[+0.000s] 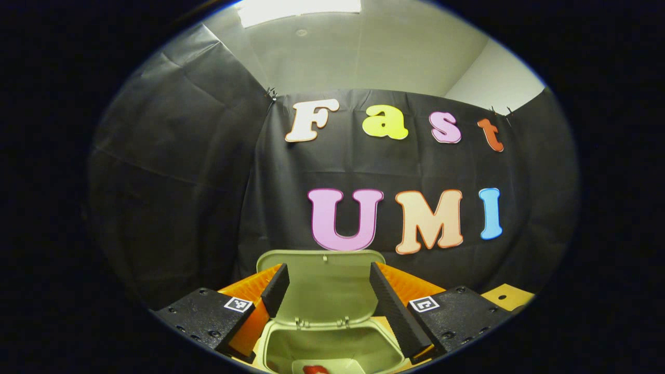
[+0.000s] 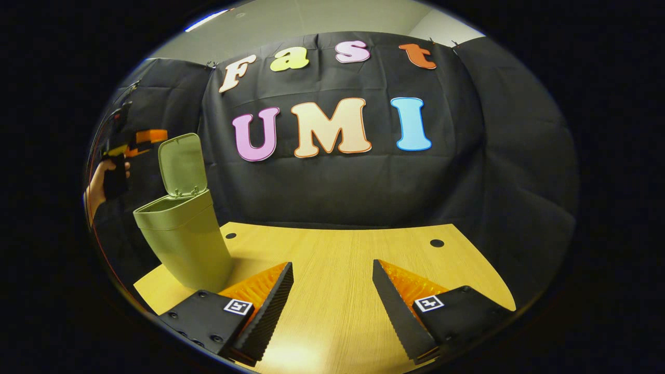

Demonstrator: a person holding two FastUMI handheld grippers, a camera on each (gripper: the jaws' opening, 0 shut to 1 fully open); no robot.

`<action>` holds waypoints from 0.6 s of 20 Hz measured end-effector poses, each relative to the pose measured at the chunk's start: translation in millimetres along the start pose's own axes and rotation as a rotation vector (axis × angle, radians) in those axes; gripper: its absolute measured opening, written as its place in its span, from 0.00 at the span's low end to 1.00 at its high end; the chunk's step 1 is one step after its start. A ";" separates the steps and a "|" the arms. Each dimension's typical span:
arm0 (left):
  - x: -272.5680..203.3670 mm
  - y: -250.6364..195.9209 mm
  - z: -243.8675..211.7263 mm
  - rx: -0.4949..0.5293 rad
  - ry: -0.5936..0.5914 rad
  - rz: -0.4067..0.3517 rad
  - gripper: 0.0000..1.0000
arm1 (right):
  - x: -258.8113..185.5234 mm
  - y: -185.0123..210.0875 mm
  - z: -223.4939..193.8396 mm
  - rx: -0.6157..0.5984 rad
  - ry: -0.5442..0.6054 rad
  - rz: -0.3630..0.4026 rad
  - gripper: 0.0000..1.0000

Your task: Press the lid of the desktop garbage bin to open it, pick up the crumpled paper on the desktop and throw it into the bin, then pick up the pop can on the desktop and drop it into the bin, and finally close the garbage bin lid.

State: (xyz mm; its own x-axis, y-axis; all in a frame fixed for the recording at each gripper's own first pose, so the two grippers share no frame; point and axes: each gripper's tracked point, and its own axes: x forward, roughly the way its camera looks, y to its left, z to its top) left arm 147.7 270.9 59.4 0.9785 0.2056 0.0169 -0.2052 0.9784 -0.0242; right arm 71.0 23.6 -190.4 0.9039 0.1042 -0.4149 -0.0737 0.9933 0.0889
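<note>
Bin open with trash inside, lid not yet closed.

My left gripper [image 1: 328, 304] hung over the garbage bin [image 1: 332, 345], fingers spread apart, nothing between them; the lid [image 1: 324, 283] stood upright behind the mouth. Inside the bin I saw something red on a pale patch [image 1: 317, 369], too cropped to call; probably the pop can, maybe with the paper. From my right gripper view the bin [image 2: 182, 244] sat at the left end of the wooden desktop [image 2: 337, 270], lid [image 2: 182, 163] up, my other hand [image 2: 101, 187] beside it. My right gripper [image 2: 332, 306] was open and empty, well apart from the bin. The desktop in sight had no paper or can, so I judged both drops done and only closing left.
</note>
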 end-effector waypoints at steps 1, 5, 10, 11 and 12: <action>13.7 -1.1 4.8 -0.008 0.007 -0.011 0.91 | -1.5 -2.0 -1.3 0.007 -0.002 -0.014 0.97; 59.4 5.0 -7.0 0.014 0.119 -0.036 0.91 | -10.5 -8.8 -7.7 0.048 -0.007 -0.067 0.97; 75.9 9.1 -33.8 0.054 0.220 -0.030 0.94 | -20.8 -14.5 1.4 0.080 -0.032 -0.101 0.97; 76.3 5.7 -27.8 0.054 0.221 -0.037 0.96 | -22.6 -15.8 6.8 0.084 -0.041 -0.102 0.97; 71.4 4.9 -31.2 0.050 0.239 -0.036 0.92 | -24.7 -16.3 10.7 0.089 -0.050 -0.100 0.97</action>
State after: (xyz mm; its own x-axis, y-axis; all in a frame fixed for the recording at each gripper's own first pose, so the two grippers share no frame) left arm 217.2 289.7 29.4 0.9613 0.1661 -0.2198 -0.1654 0.9860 0.0221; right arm 54.4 4.3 -171.8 0.9251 0.0001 -0.3798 0.0534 0.9900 0.1304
